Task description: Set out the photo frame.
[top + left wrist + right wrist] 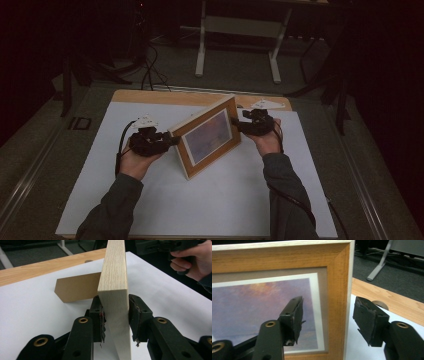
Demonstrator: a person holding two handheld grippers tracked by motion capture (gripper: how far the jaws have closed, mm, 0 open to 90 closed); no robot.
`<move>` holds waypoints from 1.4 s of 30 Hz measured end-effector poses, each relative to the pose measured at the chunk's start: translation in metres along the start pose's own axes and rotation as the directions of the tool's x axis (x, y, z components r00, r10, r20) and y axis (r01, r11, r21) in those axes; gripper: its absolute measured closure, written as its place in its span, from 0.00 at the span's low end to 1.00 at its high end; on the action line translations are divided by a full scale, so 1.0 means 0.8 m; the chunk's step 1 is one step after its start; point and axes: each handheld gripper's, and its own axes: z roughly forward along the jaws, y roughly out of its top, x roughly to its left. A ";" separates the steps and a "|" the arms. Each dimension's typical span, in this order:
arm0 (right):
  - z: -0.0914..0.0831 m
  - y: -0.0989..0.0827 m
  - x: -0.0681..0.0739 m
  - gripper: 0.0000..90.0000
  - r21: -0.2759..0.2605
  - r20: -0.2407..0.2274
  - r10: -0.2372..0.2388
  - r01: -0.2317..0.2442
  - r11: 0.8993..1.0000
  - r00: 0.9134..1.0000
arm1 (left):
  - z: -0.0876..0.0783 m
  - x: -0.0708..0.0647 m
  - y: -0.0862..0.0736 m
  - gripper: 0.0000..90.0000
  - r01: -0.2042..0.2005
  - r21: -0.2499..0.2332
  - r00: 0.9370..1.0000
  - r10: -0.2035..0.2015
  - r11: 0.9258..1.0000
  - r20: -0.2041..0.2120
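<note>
Frame point(209, 136): wood pic frame w/ a purple-orange sky print, standing upright on its bottom edge on the white sheet point(200, 200), about mid-table, angled so the picture faces me and to the right.
Stand: I see the frame's brown back leg point(77, 287) in the left gripper view, folded out behind and resting on the sheet.
L gripper point(172, 141): clamped on the frame's left side edge; in its own view the pads point(101, 315) press both faces of the pale wood edge, low down nr the sheet.
R gripper point(235, 121): jaws apart, straddling the frame's right upper edge w/o touching, as far as I can tell. In its own view one finger point(293, 315) hangs in front of the print, the other past the edge; gaps both sides.
L hand point(134, 162): under its gripper, forearm coming from bottom left.
R hand point(267, 142): at the frame's right, wrist on or just over the sheet; can't tell which.
Table point(165, 96): wood top, strip showing beyond the sheet's far edge.
Beyond: dark floor, white desk legs point(201, 42), cables.
</note>
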 end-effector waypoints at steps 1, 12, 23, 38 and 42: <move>0.002 0.001 -0.003 0.42 -0.001 0.002 0.004 -0.004 1.000 1.000 | 0.000 0.003 0.001 0.77 0.000 0.004 1.000 0.000 1.000 0.021; 0.016 0.013 -0.006 0.35 -0.008 -0.040 -0.003 0.003 1.000 0.999 | -0.004 0.048 0.015 0.76 0.020 0.024 0.999 -0.020 0.999 -0.025; 0.051 0.029 -0.009 0.26 0.009 -0.079 0.020 -0.019 1.000 0.997 | -0.001 0.051 0.015 0.77 0.033 0.011 0.998 -0.032 0.999 -0.045; 0.051 0.014 -0.026 0.43 0.017 -0.157 0.106 -0.105 0.994 0.982 | 0.011 0.060 0.018 0.76 0.080 -0.002 0.996 -0.080 0.997 -0.031; 0.041 0.008 -0.028 0.48 0.013 -0.149 0.116 -0.116 0.993 0.982 | 0.016 0.064 0.018 0.76 0.104 -0.014 0.995 -0.104 0.994 -0.009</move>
